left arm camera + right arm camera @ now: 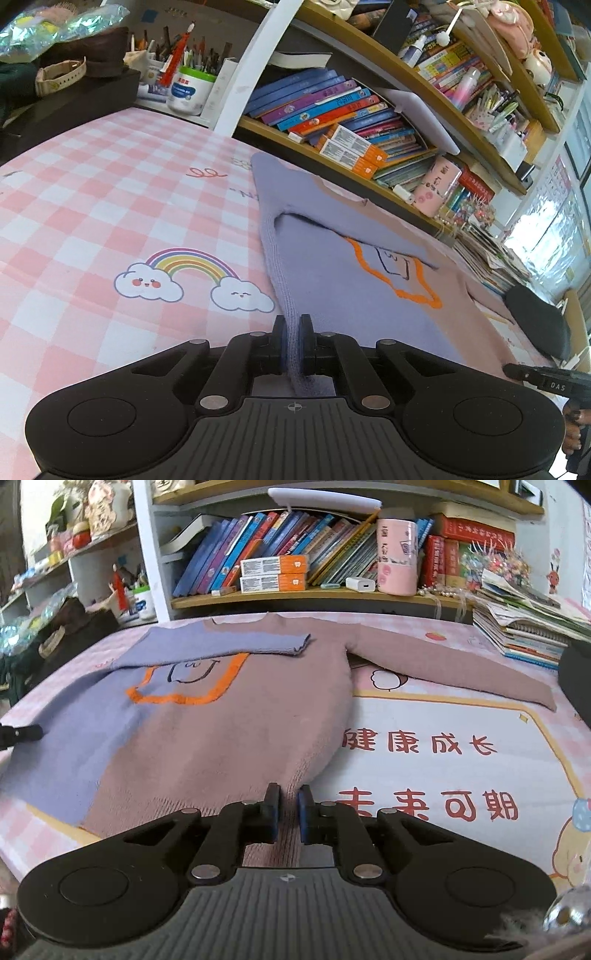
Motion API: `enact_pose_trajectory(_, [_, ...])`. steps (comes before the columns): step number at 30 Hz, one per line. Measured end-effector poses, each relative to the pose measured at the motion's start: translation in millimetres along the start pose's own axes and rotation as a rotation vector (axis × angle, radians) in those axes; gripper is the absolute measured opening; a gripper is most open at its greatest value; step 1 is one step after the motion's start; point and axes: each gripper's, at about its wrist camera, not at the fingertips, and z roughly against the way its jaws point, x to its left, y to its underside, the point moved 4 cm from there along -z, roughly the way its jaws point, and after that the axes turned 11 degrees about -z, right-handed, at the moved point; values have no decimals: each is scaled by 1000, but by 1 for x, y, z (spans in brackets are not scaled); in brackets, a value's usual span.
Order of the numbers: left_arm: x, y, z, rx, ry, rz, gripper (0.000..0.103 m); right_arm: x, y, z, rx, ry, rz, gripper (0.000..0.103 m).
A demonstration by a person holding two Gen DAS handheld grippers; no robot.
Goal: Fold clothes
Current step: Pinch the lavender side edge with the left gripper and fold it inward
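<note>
Left wrist view: left gripper (293,338) clenched on purple ribbed hem of sweater (354,295); hem end hidden behind gripper body. One sweater, spread on pink checked mat (92,206), one purple sleeve folded across chest, partly covering orange-outlined motif. Right gripper (517,371) cut off at frame edge, only tip showing.

Right wrist view: right gripper (288,808) clamped on mauve hem of sweater (229,731), pinched fabric partly hidden between pads. One mauve sleeve lies outstretched on mat (443,760). Two orange boxes (275,572) stacked on shelf.
</note>
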Motion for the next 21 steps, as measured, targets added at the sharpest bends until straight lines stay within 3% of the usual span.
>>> enact_pose_trajectory(13, [0, -1, 0, 3, -9, -20, 7, 2, 1, 0, -5, 13, 22, 9])
enact_pose_trajectory(17, [-6, -11, 14, -27, -102, -82, 10, -5, -4, 7, -36, 4, -2, 19])
enact_pose_trajectory(21, [-22, -29, 34, -105, -150, -179, 27, -14, -16, 15, -85, 38, -16, 22])
